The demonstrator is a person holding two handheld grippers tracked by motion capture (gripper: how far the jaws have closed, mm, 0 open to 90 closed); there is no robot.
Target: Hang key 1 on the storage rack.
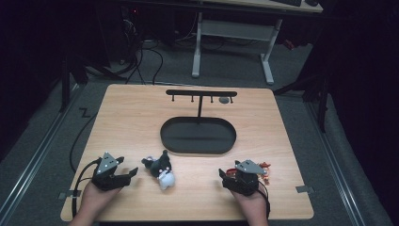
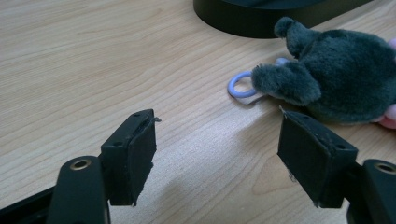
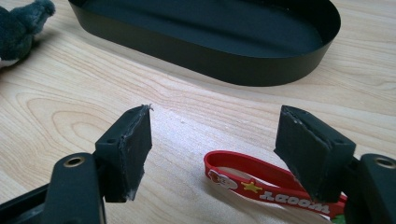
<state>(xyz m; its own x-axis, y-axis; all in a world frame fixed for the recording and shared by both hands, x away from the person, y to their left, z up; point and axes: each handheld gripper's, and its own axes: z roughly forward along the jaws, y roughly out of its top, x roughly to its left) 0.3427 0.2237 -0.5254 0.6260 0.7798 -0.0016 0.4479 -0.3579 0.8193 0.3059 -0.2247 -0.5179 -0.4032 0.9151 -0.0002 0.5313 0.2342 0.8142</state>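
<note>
Black jaws stand wide apart on both your tools, with nothing between them. Your left gripper (image 1: 123, 177) rests on the near left part of the table (image 1: 127, 117), held in your left hand (image 1: 96, 197), and its jaws point right toward the plush (image 1: 160, 168). In the left gripper view, the gripper (image 2: 217, 149) hangs just above bare wood, and the plush (image 2: 336, 74) lies just past the right jaw, close to it but apart. That toy is dark grey with a pale part at its near end, and a light blue ring (image 2: 240, 86) sticks out from its side, flat on the wood.

Your right gripper (image 1: 230, 181) sits at the near right, in your right hand (image 1: 254, 205), jaws open toward the left. In the right gripper view, the gripper (image 3: 215, 144) has a red strap (image 3: 261, 184) lying on the table below it, running under the right jaw; it carries a yellow star and white lettering. You can see a little red at the gripper's right side in the high view too.

Farther out, at the middle of the table, lies the black oval tray (image 1: 164, 136), empty inside. Behind it rises a black T-shaped rack (image 1: 201, 93) with small pegs under its bar, and a small grey thing (image 1: 224, 100) shows near the bar's right end; you cannot tell what it is.
</note>
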